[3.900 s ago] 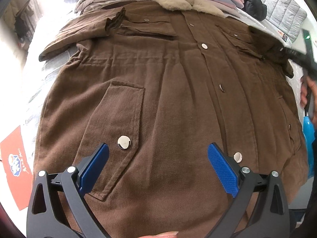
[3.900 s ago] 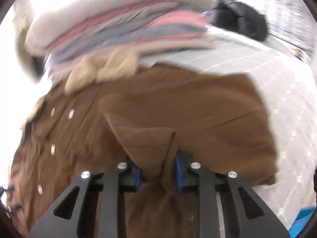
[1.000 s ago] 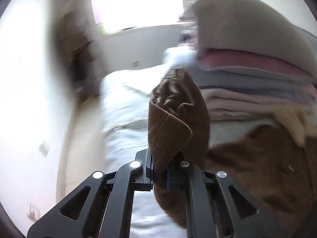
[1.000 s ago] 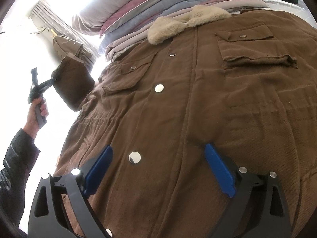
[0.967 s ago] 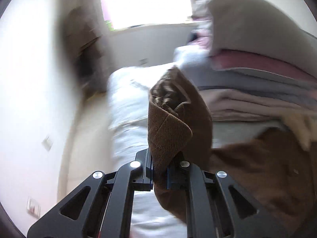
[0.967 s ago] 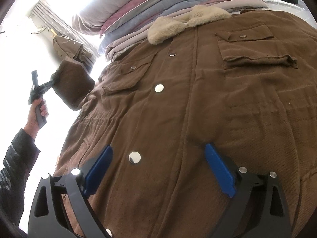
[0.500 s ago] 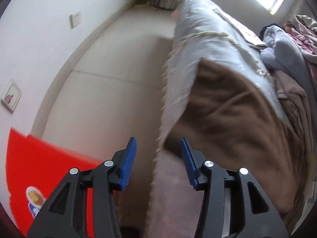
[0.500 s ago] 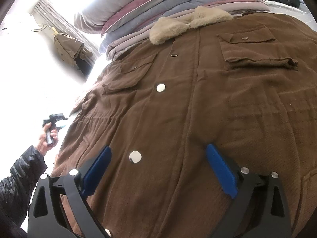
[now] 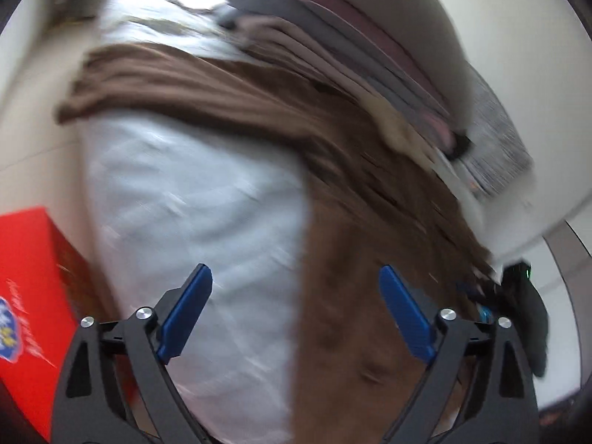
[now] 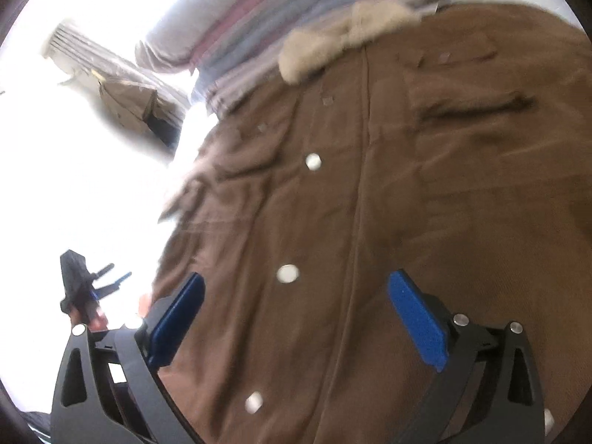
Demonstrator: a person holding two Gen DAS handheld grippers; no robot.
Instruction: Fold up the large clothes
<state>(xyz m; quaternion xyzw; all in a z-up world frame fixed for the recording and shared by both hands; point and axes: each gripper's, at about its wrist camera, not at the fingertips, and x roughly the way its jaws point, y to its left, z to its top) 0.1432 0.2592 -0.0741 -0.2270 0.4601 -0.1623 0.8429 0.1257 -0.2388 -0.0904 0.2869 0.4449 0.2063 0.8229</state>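
A brown corduroy coat (image 10: 425, 192) with silver snaps and a beige fleece collar (image 10: 344, 33) lies face up on the bed. In the left wrist view the coat (image 9: 351, 240) is blurred, its left sleeve (image 9: 148, 74) stretched out across the pale bedcover (image 9: 192, 203). My left gripper (image 9: 292, 310) is open and empty above the coat's left edge. It also shows small in the right wrist view (image 10: 107, 281). My right gripper (image 10: 296, 314) is open and empty above the coat's lower front.
A stack of folded quilts (image 10: 266, 3) lies behind the collar, also in the left wrist view (image 9: 370, 29). A red box (image 9: 26, 296) stands on the floor left of the bed. A bright window and curtain (image 10: 85, 51) are at the far left.
My left gripper let go of the sleeve, opened wide and swung back over the bed; the sleeve now lies flat. My right gripper stayed open over the coat front and shifted slightly.
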